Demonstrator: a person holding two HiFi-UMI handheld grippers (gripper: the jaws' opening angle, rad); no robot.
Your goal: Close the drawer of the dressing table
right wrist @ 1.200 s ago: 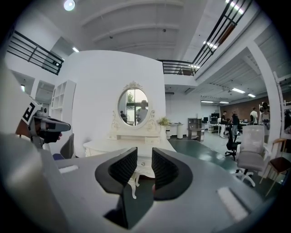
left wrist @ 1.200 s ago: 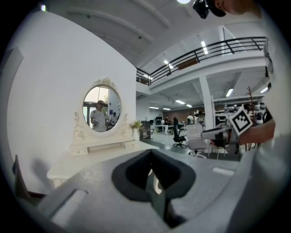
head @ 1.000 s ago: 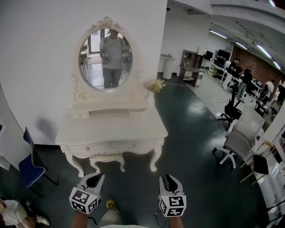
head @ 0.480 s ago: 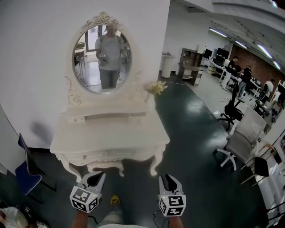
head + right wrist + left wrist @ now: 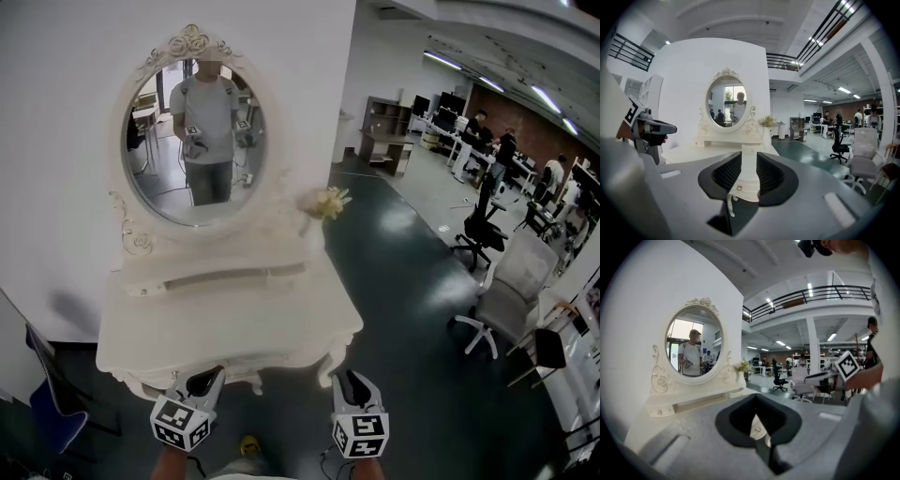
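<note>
The cream, carved wooden dressing table (image 5: pixel 225 309) stands just ahead. Its drawer front (image 5: pixel 758 427), marked by a small knob, sits under the table's front edge; how far out it stands cannot be told. An off-centre push would likely skew the drawer, or a jaw could snag the knob. Both hands reach almost level toward the table's front, near it but apart. The left gripper (image 5: pixel 202 379) has its tips pressed together on nothing, and the right gripper (image 5: pixel 345 382) is spread, pinching nothing.

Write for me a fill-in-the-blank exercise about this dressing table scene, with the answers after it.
The mirror on the dressing table is ___ in shape.
In the head view, the flowers stand at the mirror's ___ side.
A standing ___ shows in the mirror.
Missing words: oval; right; person.
</note>
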